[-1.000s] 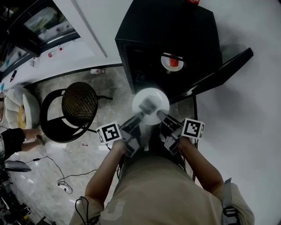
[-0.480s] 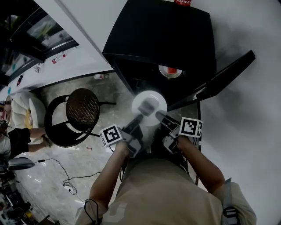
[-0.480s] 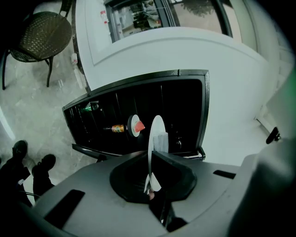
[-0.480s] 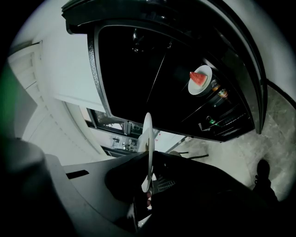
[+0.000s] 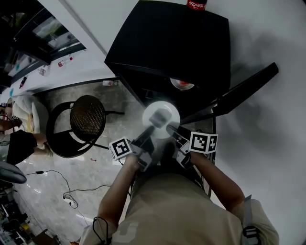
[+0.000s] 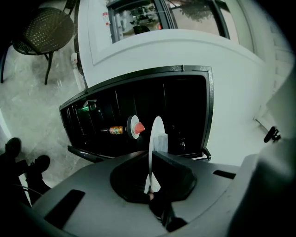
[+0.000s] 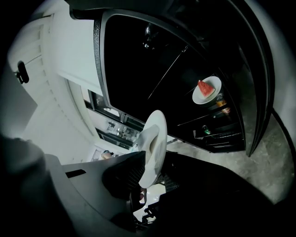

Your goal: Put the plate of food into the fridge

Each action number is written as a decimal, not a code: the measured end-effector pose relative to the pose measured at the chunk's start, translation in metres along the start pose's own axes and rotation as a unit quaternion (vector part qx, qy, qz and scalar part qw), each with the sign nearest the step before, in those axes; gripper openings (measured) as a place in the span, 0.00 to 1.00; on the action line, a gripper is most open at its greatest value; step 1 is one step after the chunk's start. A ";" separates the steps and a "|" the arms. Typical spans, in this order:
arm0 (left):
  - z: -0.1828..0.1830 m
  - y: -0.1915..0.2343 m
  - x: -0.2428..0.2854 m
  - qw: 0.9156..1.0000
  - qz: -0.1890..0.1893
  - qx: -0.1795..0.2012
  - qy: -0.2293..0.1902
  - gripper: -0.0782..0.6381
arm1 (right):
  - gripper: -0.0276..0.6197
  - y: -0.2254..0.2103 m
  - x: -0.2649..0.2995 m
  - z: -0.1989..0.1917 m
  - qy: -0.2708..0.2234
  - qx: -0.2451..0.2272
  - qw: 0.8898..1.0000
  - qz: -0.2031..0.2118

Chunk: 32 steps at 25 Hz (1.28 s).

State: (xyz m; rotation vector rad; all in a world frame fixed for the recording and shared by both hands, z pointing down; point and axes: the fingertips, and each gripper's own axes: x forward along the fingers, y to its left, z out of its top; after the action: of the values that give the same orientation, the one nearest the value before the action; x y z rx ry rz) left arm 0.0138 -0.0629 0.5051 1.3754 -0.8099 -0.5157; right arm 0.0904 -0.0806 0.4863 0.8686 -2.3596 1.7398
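Observation:
A white plate [image 5: 161,119] with a pale piece of food [image 5: 159,116] hangs in front of the open black fridge [image 5: 167,43]. My left gripper [image 5: 154,123] is shut on the plate's near-left rim. In the left gripper view the plate [image 6: 155,139] stands edge-on between the jaws of that gripper [image 6: 151,185]. My right gripper [image 5: 169,128] is at the near-right rim. Its jaws have just been opening. In the right gripper view the plate's rim [image 7: 155,143] still sits between them, with a gap at one pad.
Inside the fridge a second plate with a watermelon slice [image 5: 182,84] rests on a shelf, with a bottle [image 6: 116,130] beside it. The fridge door [image 5: 244,91] swings out to the right. A red can [image 5: 196,4] stands on top. A round black chair [image 5: 86,117] stands left.
Both grippers and the plate have edged closer to the fridge opening. The right gripper's marker cube has shifted left, nearer the plate.

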 end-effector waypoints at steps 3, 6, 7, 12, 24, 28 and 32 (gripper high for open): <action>0.002 0.006 0.003 1.000 -0.003 -0.005 -0.014 0.13 | 0.21 -0.003 -0.006 0.007 0.000 -0.003 1.000 0.008; 0.002 0.010 0.002 0.999 -0.007 -0.017 -0.026 0.13 | 0.23 -0.007 -0.013 0.007 0.001 -0.023 1.000 0.005; 0.003 0.014 0.001 1.000 -0.005 -0.014 -0.027 0.13 | 0.23 -0.008 -0.014 0.005 0.004 -0.031 1.000 0.002; 0.011 0.030 -0.001 1.000 -0.006 -0.009 -0.029 0.13 | 0.20 -0.014 -0.021 -0.022 0.033 -0.079 0.996 -0.021; 0.055 0.075 0.024 1.000 0.000 -0.012 0.008 0.13 | 0.08 -0.006 0.007 -0.053 0.099 -0.149 0.981 -0.080; 0.065 0.091 0.029 1.000 0.007 -0.015 0.024 0.13 | 0.08 -0.005 0.023 -0.059 0.102 -0.151 0.979 -0.089; 0.067 0.105 0.033 0.999 0.013 -0.010 0.034 0.13 | 0.08 -0.024 0.037 -0.056 0.096 -0.147 0.977 -0.121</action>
State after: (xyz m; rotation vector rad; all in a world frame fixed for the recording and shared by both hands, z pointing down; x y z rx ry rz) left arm -0.0299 -0.1154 0.6141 1.3546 -0.7638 -0.4528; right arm 0.0568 -0.0485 0.5402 0.8548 -2.2014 1.2795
